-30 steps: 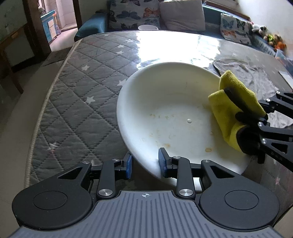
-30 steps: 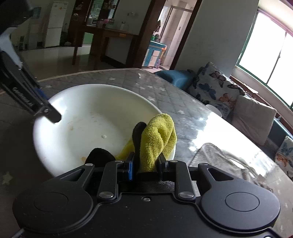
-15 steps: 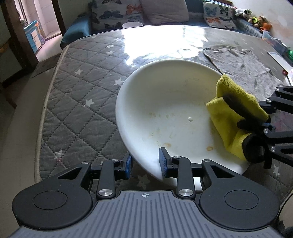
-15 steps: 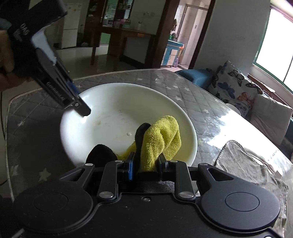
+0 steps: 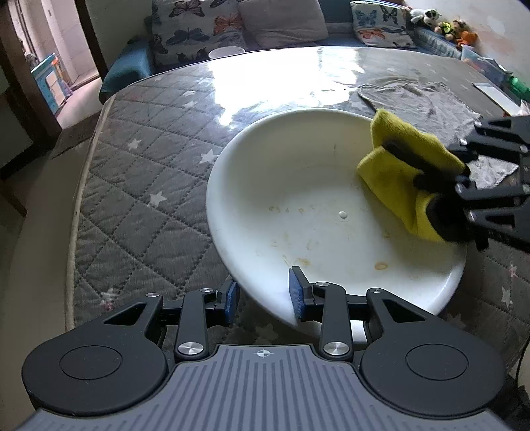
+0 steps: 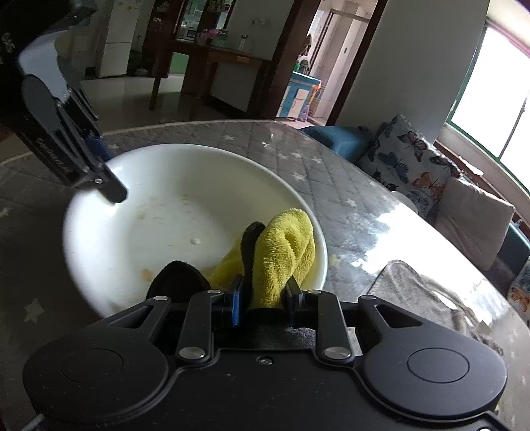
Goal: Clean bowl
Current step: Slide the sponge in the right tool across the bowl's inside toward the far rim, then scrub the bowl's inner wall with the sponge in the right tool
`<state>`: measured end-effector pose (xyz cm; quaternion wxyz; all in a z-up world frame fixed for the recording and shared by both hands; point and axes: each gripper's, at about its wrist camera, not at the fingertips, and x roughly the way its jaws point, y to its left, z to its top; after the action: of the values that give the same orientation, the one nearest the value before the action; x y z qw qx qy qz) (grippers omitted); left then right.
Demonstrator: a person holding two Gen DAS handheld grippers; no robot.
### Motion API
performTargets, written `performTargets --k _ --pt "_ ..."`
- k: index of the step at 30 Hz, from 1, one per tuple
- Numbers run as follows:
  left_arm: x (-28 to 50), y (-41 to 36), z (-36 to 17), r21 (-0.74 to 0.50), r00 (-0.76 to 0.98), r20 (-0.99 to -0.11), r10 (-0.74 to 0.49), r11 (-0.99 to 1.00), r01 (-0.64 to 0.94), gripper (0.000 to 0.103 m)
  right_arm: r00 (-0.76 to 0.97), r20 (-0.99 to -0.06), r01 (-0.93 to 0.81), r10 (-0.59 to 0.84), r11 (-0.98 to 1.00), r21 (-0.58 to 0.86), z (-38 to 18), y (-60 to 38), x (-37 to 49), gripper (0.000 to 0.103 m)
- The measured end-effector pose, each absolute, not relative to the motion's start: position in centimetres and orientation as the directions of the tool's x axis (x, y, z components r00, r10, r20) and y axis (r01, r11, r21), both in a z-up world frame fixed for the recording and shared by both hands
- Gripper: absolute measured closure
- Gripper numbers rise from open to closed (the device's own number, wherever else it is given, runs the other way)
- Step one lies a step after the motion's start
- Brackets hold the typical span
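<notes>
A large white bowl (image 5: 314,199) with brown food stains sits tilted on the quilted grey table. My left gripper (image 5: 263,293) is shut on the bowl's near rim, one blue pad inside and one outside. My right gripper (image 6: 263,298) is shut on a folded yellow cloth (image 6: 285,252) and holds it inside the bowl (image 6: 149,215) at its right side. In the left wrist view the yellow cloth (image 5: 400,172) rests against the bowl's right inner wall. The left gripper (image 6: 99,172) shows at the bowl's far rim in the right wrist view.
A grey cloth (image 5: 420,102) lies flat on the table behind the bowl, also in the right wrist view (image 6: 427,298). A small white bowl (image 5: 227,52) stands at the far table edge. A sofa with cushions (image 5: 281,23) runs behind the table.
The left gripper has tilted the bowl and turned it a little. The yellow cloth has slid slightly further along the bowl's right inner wall.
</notes>
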<state>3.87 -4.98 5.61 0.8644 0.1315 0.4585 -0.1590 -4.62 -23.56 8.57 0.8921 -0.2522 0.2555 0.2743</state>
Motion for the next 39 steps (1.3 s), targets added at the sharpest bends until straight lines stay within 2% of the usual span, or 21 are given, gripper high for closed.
performTargets --k 18,39 --pt "5.2 -5.0 5.0 0.115 0.528 -0.836 -0.150 0.893 0.435 0.065 0.759 -0.565 -0.579 0.322 0.732 -0.360 7.8 -22.6 -0.8 0.077" --pt "5.6 -5.0 4.7 0.122 0.522 -0.840 -0.148 0.886 0.448 0.062 0.764 -0.547 -0.590 0.343 0.715 -0.375 7.5 -19.8 2.6 0.077"
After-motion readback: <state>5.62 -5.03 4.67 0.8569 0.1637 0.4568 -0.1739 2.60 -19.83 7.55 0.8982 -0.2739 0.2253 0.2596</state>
